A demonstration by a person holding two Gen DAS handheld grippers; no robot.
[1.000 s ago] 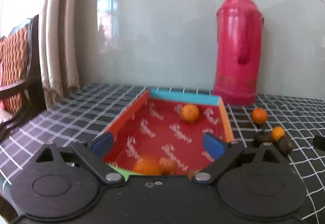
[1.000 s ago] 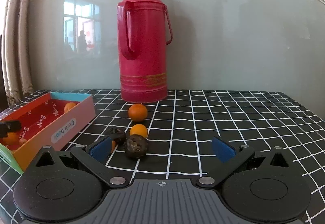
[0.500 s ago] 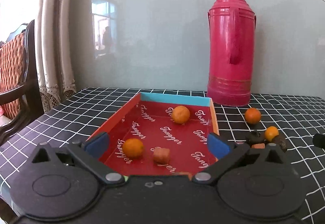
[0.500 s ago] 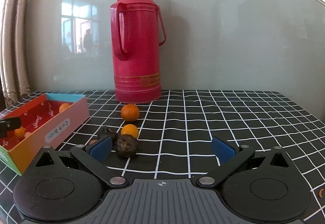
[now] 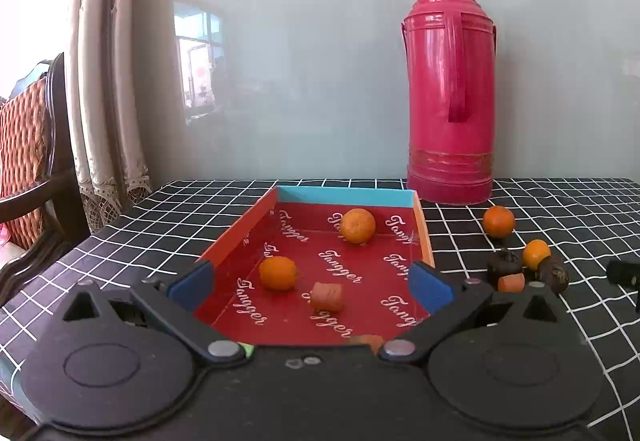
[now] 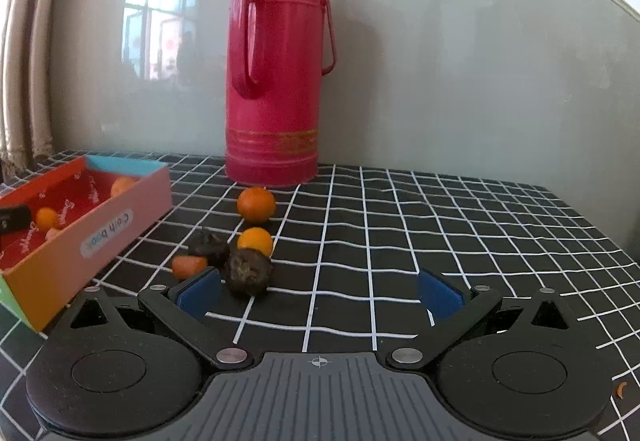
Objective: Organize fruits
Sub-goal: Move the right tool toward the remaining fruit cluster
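Observation:
A red box point(image 5: 422, 225) with a blue far wall lies on the checked cloth; it also shows in the right wrist view point(image 6: 120, 217). Inside lie two oranges point(image 5: 357, 226) point(image 5: 277, 272) and a carrot piece point(image 5: 327, 296). My left gripper point(image 5: 310, 287) is open and empty over the box's near end. On the cloth lie two oranges point(image 6: 256, 204) point(image 6: 255, 240), two dark wrinkled fruits point(image 6: 248, 272) point(image 6: 209, 246) and a carrot piece point(image 6: 188, 266). My right gripper point(image 6: 320, 297) is open and empty, its left finger beside the nearer dark fruit.
A tall pink thermos point(image 6: 276, 89) stands at the back against the grey wall. A chair point(image 5: 28, 161) and curtain stand off the table's left edge. Bare checked cloth point(image 6: 460, 233) spreads to the right of the fruit pile.
My left gripper has pulled back and risen from the box, leaving an orange and a carrot piece inside. My right gripper has shifted right, closer to the loose fruit pile.

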